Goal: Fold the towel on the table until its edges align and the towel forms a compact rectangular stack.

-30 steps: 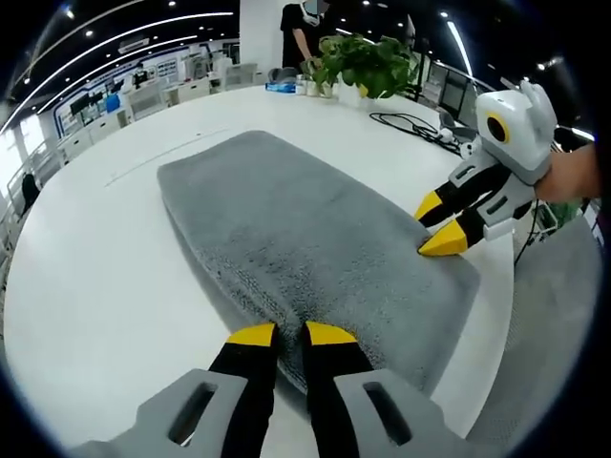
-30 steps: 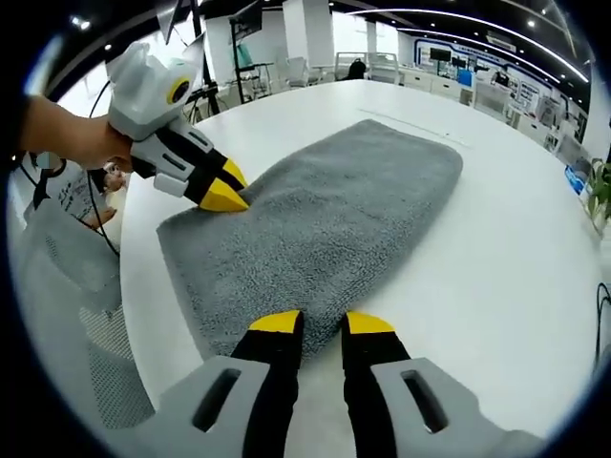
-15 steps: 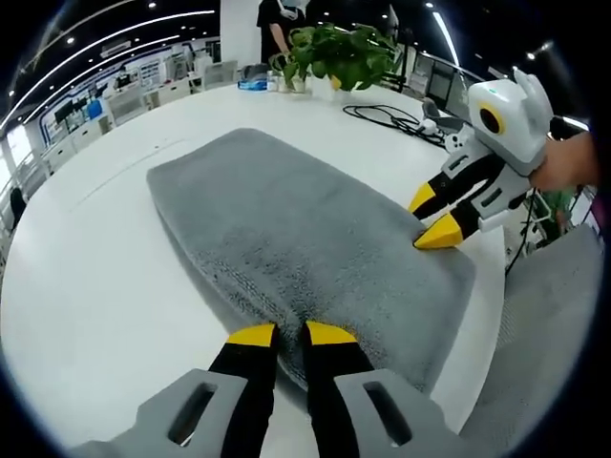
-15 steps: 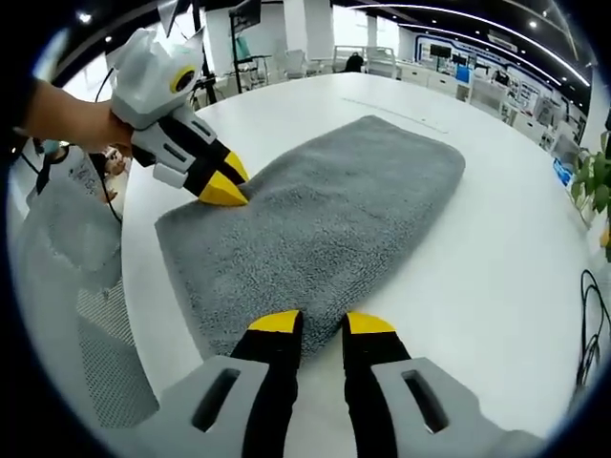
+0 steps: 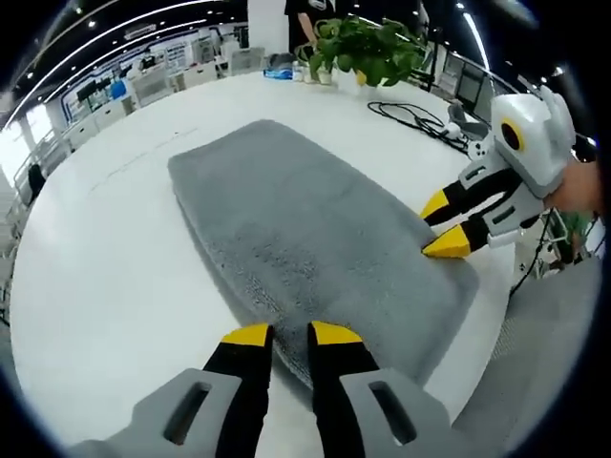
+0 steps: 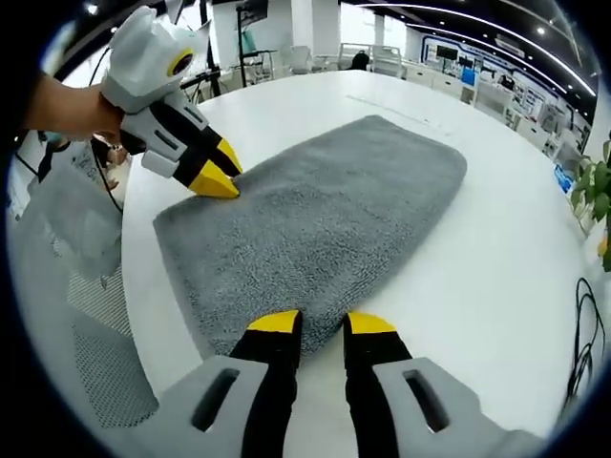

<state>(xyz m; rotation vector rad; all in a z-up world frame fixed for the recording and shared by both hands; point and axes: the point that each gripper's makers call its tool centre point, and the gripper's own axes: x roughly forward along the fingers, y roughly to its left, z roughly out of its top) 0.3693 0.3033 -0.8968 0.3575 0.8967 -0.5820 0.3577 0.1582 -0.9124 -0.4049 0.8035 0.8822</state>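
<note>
So the grey towel [image 5: 315, 239] is lying flat on the white counter [image 5: 105, 286], already looking like a long doubled-over strip, with one short end toward the person.

Left tool [image 5: 289, 334] sits at one near corner, right tool [image 6: 323, 322] at the other. Each has its yellow tips spread a little, with the towel edge running right at the gap. Honestly can't tell if any cloth is actually between them yet. Nothing looks lifted.

My take on doing this bit well: get both tools fully pinched on all the layers at the corners before lifting, otherwise the bottom layer stays behind and the fold goes wonky. Then raise both corners together at the same height, carry them straight toward the far short edge and lay them down square on it. The near edge sits close to the counter's rim, so pull away from it.

Potted plant [image 5: 368, 48] and cables [image 5: 410, 119] are well off to the far side, no issue.
</note>
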